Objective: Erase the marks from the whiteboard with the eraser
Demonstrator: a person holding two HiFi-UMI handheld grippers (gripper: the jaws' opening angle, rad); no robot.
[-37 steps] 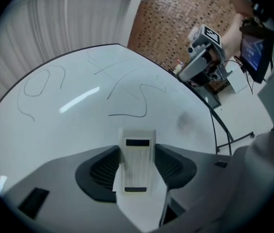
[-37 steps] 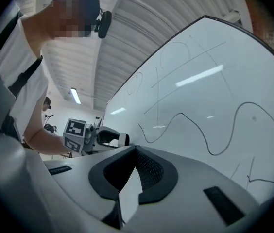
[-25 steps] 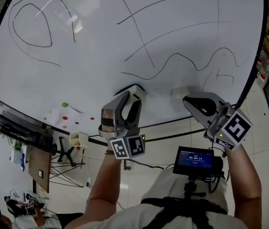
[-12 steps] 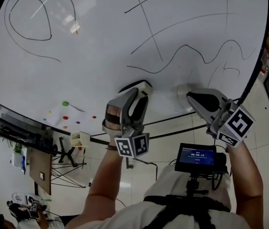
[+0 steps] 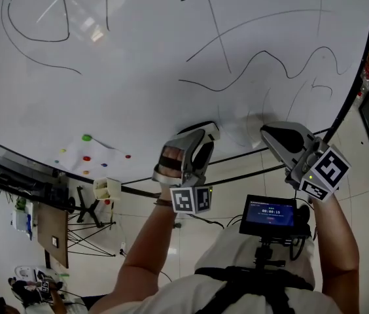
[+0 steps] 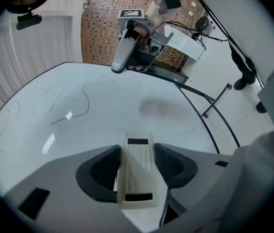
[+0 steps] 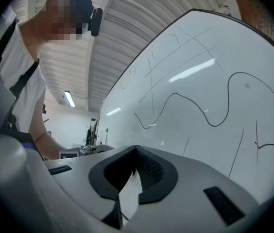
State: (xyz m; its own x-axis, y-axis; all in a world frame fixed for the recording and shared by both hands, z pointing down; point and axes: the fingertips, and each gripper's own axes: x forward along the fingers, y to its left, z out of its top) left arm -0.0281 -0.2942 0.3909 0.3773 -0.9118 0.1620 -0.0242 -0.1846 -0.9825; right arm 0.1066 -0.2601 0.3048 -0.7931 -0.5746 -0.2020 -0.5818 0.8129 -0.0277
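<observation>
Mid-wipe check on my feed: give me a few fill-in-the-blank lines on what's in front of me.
The left gripper holds the ____.
The right gripper, jaws together, holds ____.
In the head view, the closed loop sits at the whiteboard's upper ____.
Missing: eraser; nothing; left.
The left jaws have just been opening with the eraser between them.

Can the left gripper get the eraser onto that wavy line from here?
Probably yes. The left gripper, jaws just opened further with the eraser between them, sits at the whiteboard's lower edge; only bare board separates it from the wavy line; the right gripper stands aside.
</observation>
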